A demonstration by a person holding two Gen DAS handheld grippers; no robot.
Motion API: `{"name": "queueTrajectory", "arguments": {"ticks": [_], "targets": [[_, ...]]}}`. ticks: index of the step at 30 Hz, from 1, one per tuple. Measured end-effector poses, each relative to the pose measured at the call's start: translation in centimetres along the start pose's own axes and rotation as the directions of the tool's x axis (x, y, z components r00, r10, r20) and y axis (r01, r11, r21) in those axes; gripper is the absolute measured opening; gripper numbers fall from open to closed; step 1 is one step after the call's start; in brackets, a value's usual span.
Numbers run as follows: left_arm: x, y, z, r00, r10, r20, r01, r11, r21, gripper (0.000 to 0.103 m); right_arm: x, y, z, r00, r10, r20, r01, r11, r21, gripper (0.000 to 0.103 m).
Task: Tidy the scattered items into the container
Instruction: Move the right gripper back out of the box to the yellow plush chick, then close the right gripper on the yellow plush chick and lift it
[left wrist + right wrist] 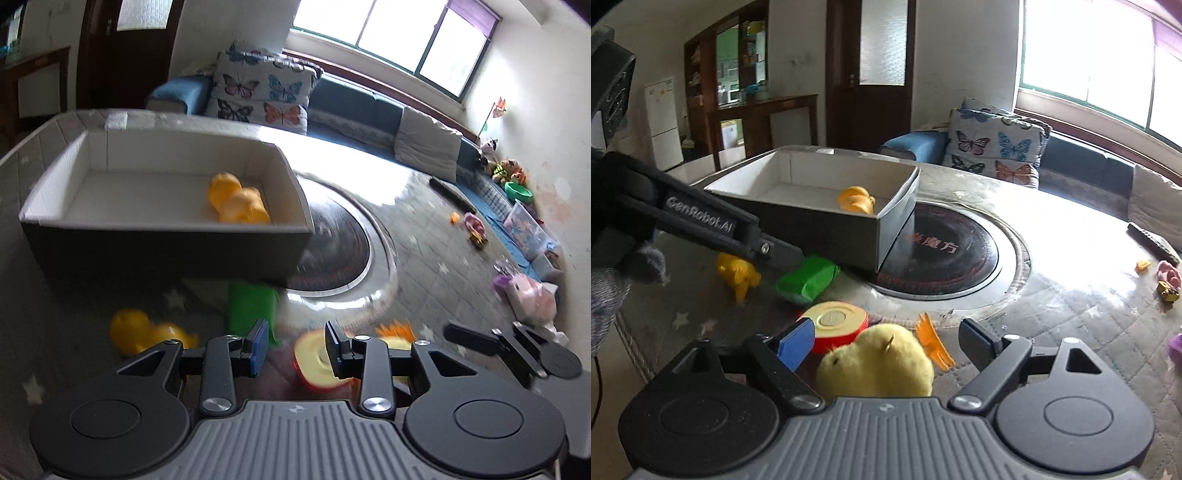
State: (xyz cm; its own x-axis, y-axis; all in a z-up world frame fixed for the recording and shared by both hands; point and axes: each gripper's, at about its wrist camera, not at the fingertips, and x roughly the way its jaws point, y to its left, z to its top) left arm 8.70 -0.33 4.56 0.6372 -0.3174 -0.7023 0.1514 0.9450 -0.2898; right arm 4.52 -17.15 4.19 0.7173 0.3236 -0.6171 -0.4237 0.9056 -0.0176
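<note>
A grey cardboard box stands on the table with an orange-yellow toy inside. In front of it lie a yellow animal toy, a green block, a red-and-yellow round tin and an orange comb-like piece. My right gripper is open, and a yellow plush chick sits between its spread fingers without touching them. My left gripper is open just above the tin, which is partly hidden by one finger.
A round black hob plate is set into the table right of the box. A remote and small toys lie at the far right edge. A sofa with butterfly cushions runs behind the table. One left-gripper finger crosses the right wrist view.
</note>
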Motion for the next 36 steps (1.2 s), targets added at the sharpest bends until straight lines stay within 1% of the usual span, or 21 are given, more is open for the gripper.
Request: {"name": "queueTrajectory", "arguments": {"ticks": [3, 6, 7, 11, 15, 18, 23, 28, 32, 34, 36], "targets": [[0.1, -0.1, -0.9, 1.000, -0.003, -0.023, 0.003, 1.000, -0.004, 0.036, 0.7, -0.5, -0.3, 0.999, 0.034, -0.016, -0.034, 0.999, 0.014, 0.089], [0.2, 0.1, -1.7, 0.999, -0.009, -0.043, 0.009, 1.000, -0.021, 0.036, 1.5, -1.0, -0.6, 0.998, 0.060, -0.030, -0.059, 0.998, 0.012, 0.095], [0.3, 0.2, -1.8, 0.999, -0.010, -0.048, 0.009, 1.000, -0.026, 0.036, 1.7, -1.2, -0.6, 0.997, 0.065, -0.033, -0.064, 0.998, 0.013, 0.095], [0.4, 0.6, -2.6, 0.998, 0.000, -0.064, -0.002, 0.999, -0.038, 0.036, 2.6, -1.8, -1.0, 0.989, 0.140, -0.053, -0.140, 0.990, 0.009, 0.096], [0.3, 0.9, -3.2, 0.997, 0.008, -0.078, -0.012, 0.999, -0.046, 0.036, 2.8, -1.8, -1.3, 0.983, 0.175, -0.048, -0.176, 0.984, -0.021, 0.097], [0.2, 1.0, -3.5, 0.996, 0.003, -0.085, -0.007, 0.999, -0.046, 0.036, 2.2, -1.4, -1.7, 0.977, 0.209, -0.048, -0.210, 0.977, -0.036, 0.097], [0.1, 0.6, -4.2, 0.994, -0.021, -0.104, 0.017, 0.999, -0.035, 0.036, 0.7, 0.1, -2.8, 0.974, 0.216, -0.065, -0.221, 0.972, -0.076, 0.097], [-0.5, 0.1, -4.6, 0.993, -0.054, -0.105, 0.051, 0.998, -0.024, 0.036, -1.0, 1.3, -3.7, 0.966, 0.251, -0.069, -0.256, 0.962, -0.095, 0.097], [-0.5, -0.2, -4.7, 0.992, -0.071, -0.103, 0.071, 0.997, -0.010, 0.036, -2.2, 2.6, -4.4, 0.951, 0.298, -0.079, -0.306, 0.942, -0.136, 0.097], [-0.2, -0.1, -4.7, 0.992, -0.070, -0.108, 0.069, 0.997, -0.014, 0.036, -2.7, 3.0, -4.6, 0.953, 0.293, -0.073, -0.302, 0.940, -0.159, 0.097], [0.1, 0.1, -4.8, 0.990, -0.075, -0.117, 0.073, 0.997, -0.024, 0.036, -2.8, 2.9, -4.5, 0.962, 0.267, -0.061, -0.273, 0.949, -0.158, 0.097]]}}
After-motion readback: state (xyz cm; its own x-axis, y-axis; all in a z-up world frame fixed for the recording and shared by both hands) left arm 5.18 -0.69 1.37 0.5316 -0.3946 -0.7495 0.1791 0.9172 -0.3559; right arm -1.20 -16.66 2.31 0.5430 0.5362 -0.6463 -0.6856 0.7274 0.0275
